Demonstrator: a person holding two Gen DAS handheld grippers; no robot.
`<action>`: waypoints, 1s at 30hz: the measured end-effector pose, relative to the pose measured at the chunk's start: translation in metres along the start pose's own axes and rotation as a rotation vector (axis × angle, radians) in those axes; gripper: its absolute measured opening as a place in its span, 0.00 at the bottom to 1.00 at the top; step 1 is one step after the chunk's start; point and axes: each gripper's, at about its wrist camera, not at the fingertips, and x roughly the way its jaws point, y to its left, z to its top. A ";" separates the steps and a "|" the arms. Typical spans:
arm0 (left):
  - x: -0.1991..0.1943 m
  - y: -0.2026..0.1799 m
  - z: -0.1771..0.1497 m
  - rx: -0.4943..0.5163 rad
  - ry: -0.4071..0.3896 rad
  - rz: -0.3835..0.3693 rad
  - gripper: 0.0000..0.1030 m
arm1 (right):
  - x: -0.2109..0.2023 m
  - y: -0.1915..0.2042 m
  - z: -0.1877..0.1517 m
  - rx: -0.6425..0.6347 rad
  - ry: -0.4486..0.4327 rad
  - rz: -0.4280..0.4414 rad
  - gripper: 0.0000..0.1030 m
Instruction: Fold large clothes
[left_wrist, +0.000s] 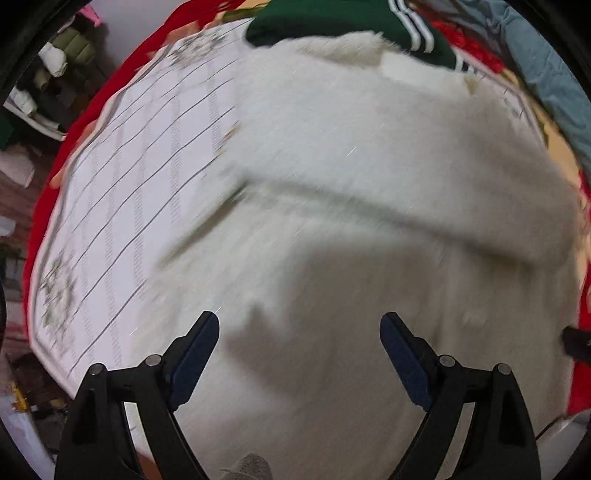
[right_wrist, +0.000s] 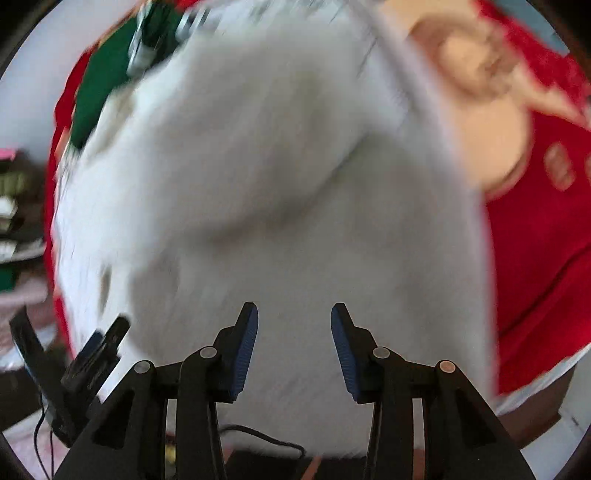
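A large white fuzzy garment (left_wrist: 351, 177) lies spread on a bed, with a fold ridge running across its middle. It fills the right wrist view too (right_wrist: 258, 166). My left gripper (left_wrist: 299, 332) is open and empty, hovering over the garment's near part. My right gripper (right_wrist: 294, 325) is open and empty above the garment's near edge. The left gripper's fingers (right_wrist: 99, 343) show at the lower left of the right wrist view. Both views are motion-blurred.
The garment rests on a white lined mat (left_wrist: 140, 184) over a red patterned blanket (right_wrist: 546, 240). A green garment with white stripes (left_wrist: 332, 22) lies at the far end. A blue-grey cloth (left_wrist: 546, 74) lies far right. Cluttered shelves (left_wrist: 55, 74) stand to the left.
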 end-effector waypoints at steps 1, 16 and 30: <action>0.003 0.003 -0.009 0.016 0.017 0.017 0.87 | 0.017 0.009 -0.013 0.002 0.049 0.021 0.42; 0.043 0.024 -0.071 0.028 0.099 0.056 0.87 | 0.099 0.087 -0.055 -0.018 0.105 -0.051 0.17; -0.012 0.067 -0.060 -0.068 -0.041 0.116 0.88 | 0.019 0.047 -0.010 -0.195 0.033 -0.038 0.69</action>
